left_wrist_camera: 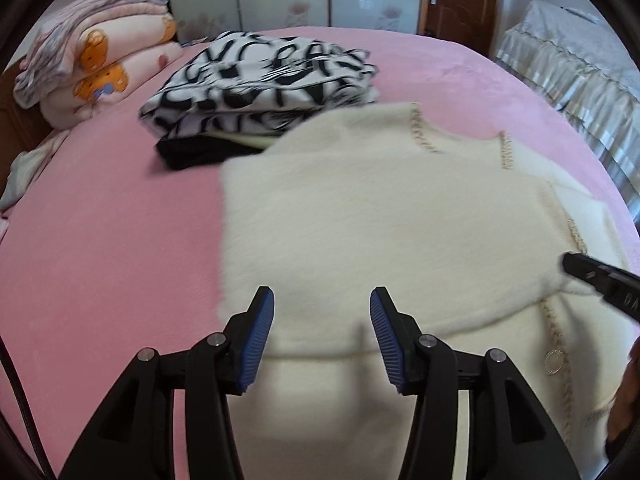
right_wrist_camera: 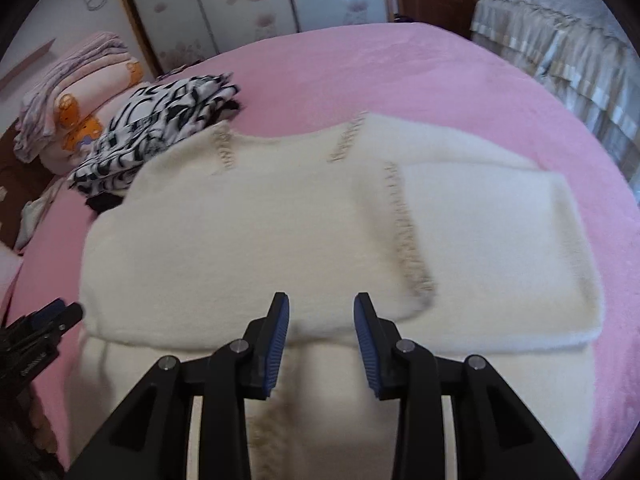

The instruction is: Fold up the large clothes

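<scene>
Cream fuzzy coat (right_wrist_camera: 280,224) with tan blanket stitching, spread part-folded on pink bed (left_wrist_camera: 100,240), far edge seemingly touching black-and-white clothes stack (left_wrist_camera: 264,84). Left gripper (left_wrist_camera: 322,300) and right gripper (right_wrist_camera: 321,306) above near fold, fingers (left_wrist_camera: 262,336) parted, gripping nothing.

Cream garment (left_wrist_camera: 360,220) folded (claw (left_wrist_camera: 322,304) empty).

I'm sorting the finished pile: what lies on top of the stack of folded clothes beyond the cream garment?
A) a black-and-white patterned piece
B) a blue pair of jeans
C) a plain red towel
A: the black-and-white patterned piece tops the stack, with a black layer beneath it.
</scene>
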Available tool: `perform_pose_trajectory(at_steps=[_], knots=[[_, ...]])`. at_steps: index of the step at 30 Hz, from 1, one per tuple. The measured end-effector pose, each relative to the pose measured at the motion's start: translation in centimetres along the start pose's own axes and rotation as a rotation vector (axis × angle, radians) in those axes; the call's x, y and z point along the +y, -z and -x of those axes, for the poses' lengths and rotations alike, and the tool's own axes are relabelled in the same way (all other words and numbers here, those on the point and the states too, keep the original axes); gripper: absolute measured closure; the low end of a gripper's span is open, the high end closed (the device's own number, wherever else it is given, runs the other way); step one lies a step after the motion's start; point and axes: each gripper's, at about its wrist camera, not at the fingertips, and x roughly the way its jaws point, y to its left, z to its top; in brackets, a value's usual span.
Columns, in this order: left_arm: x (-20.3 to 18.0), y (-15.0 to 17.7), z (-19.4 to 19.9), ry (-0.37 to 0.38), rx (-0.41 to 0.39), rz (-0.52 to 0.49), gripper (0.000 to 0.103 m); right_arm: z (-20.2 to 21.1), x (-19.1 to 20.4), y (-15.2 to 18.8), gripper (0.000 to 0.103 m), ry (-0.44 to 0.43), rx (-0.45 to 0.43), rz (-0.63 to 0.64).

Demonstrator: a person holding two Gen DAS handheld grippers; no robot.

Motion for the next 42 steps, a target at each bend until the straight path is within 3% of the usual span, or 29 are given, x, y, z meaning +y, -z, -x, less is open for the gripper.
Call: perform_pose_trajectory(at_steps=[5, 12, 14, 16, 17, 20, 21, 23, 25, 32, 42], knots=[[-2.7, -1.4, -2.7, 0.065, 0.041, 0.045, 0.054, -2.7, 4.7, -1.1, 0.069, -0.113, 0.016, 0.089], [-3.3, -2.4, -5.7, 0.074, 0.070, 0.081, 0.054, -5.9, 3.5, -2.6, 0.072, -0.182, 0.069, 0.073], [-2.8, -2.5, -6.0, 0.068, 0.062, 0.077, 0.054, -5.4, 2.4, -2.7, 0.072, -0.152, 0.044, 0.080], [-1.9, -2.5, -6.2, 0.052, 0.059, 0.089, 0.054, -5.0, 0.9, -2.9, 0.080, -0.121, 0.021, 0.078], [-1.2, -2.6, -6.2, 0.052, 0.058, 0.102, 0.054, -4.8, 0.2, -3.0, 0.080, -0.068, 0.006, 0.074], [0.7, -2.5, -6.4, 0.087, 0.060, 0.147, 0.055, -4.6, -3.0, -3.0, 0.076, 0.201, -0.031, 0.050], [1.2, -2.5, -6.2, 0.095, 0.057, 0.154, 0.055, -4.5, -4.3, -2.9, 0.077, 0.204, -0.032, 0.026], [1.5, -2.4, -6.3, 0.094, 0.054, 0.158, 0.055, -4.0, -6.7, -2.6, 0.081, 0.093, -0.034, -0.044], [1.5, -2.2, -6.2, 0.085, 0.048, 0.158, 0.055, -3.6, -7.2, -2.5, 0.090, 0.103, -0.034, -0.046], [0.7, -2.1, -6.1, 0.036, 0.049, 0.133, 0.055, -3.4, -5.4, -1.6, 0.088, 0.201, -0.053, 0.012], [1.0, -2.0, -4.1, 0.020, 0.071, 0.152, 0.054, -2.1, -6.7, -1.7, 0.087, 0.126, 0.001, -0.092]])
